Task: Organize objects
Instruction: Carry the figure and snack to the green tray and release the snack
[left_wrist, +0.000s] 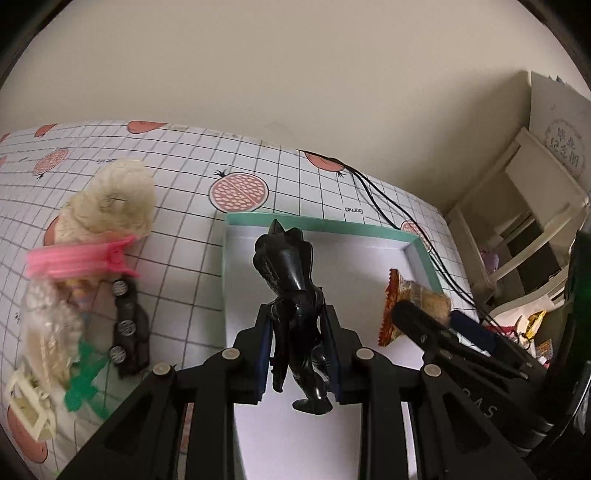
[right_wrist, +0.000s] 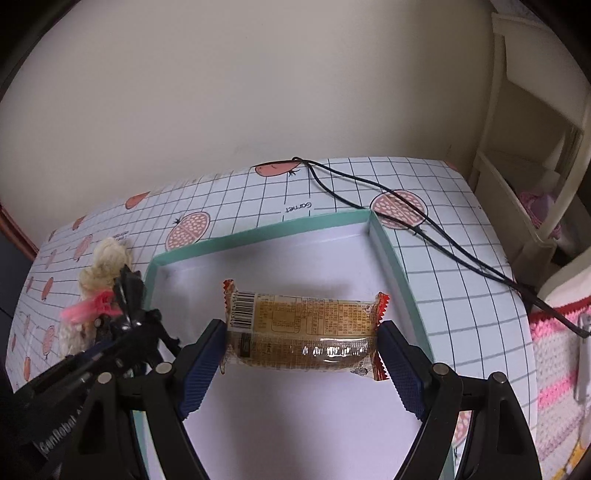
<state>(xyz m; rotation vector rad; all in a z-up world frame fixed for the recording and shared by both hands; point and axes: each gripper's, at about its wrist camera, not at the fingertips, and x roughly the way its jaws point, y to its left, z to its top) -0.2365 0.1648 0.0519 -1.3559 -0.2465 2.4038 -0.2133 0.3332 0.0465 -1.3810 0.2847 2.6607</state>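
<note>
My left tongs (left_wrist: 299, 354) are clamped narrow around a black toy figure (left_wrist: 291, 295), gripping it at the waist so its head points away from me and its feet hang toward me. It hangs above the white floor of the box (left_wrist: 325, 225), a shallow tray with a teal rim, near the box's left wall. My right tongs (right_wrist: 303, 354) are spread wide, and the blue pads press the two short ends of a snack bar (right_wrist: 301, 328) in a clear wrapper with red crimped edges. The bar lies crosswise over the middle of the box (right_wrist: 258, 230); I cannot tell whether it touches the floor.

Left of the box, on the checked tablecloth (left_wrist: 177, 177), sit a fluffy cream doll (left_wrist: 118, 199) with a pink ribbon, a black toy car (left_wrist: 129, 328) on its side just beside it, and a green plastic piece (left_wrist: 83, 387). A black cable (right_wrist: 406, 221) trails across the cloth behind the box's far right corner.
</note>
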